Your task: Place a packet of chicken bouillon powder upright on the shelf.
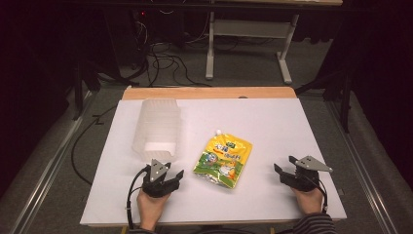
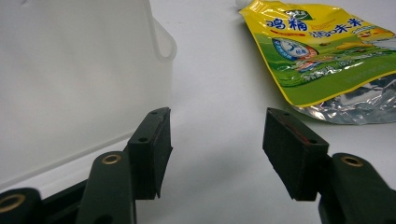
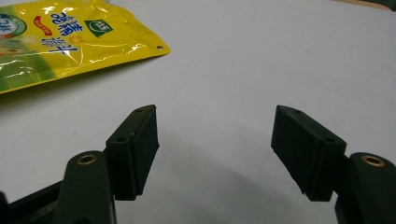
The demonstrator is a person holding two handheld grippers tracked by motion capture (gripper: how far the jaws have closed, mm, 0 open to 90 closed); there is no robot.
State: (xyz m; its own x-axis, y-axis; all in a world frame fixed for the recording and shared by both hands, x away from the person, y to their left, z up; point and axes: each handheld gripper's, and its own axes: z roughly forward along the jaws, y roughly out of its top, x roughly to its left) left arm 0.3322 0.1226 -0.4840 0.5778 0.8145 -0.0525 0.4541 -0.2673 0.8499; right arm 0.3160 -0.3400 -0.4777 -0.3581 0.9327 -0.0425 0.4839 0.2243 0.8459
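Both tongs, left (image 1: 168, 176) and right (image 1: 284, 171), gape empty near the tabletop's (image 1: 272, 126) near edge; yellow pouch (image 1: 223, 160) between them. Left gripper view adds what seems a translucent tub (image 2: 70, 79).

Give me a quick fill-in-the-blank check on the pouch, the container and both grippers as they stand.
1. The yellow pouch lies ____ on the table.
2. The translucent plastic container sits nearest the ____ gripper.
3. The jaws of the right gripper stand ____, with nothing between them.
4. The pouch lies ____ the two grippers.

Missing words: flat; left; open; between
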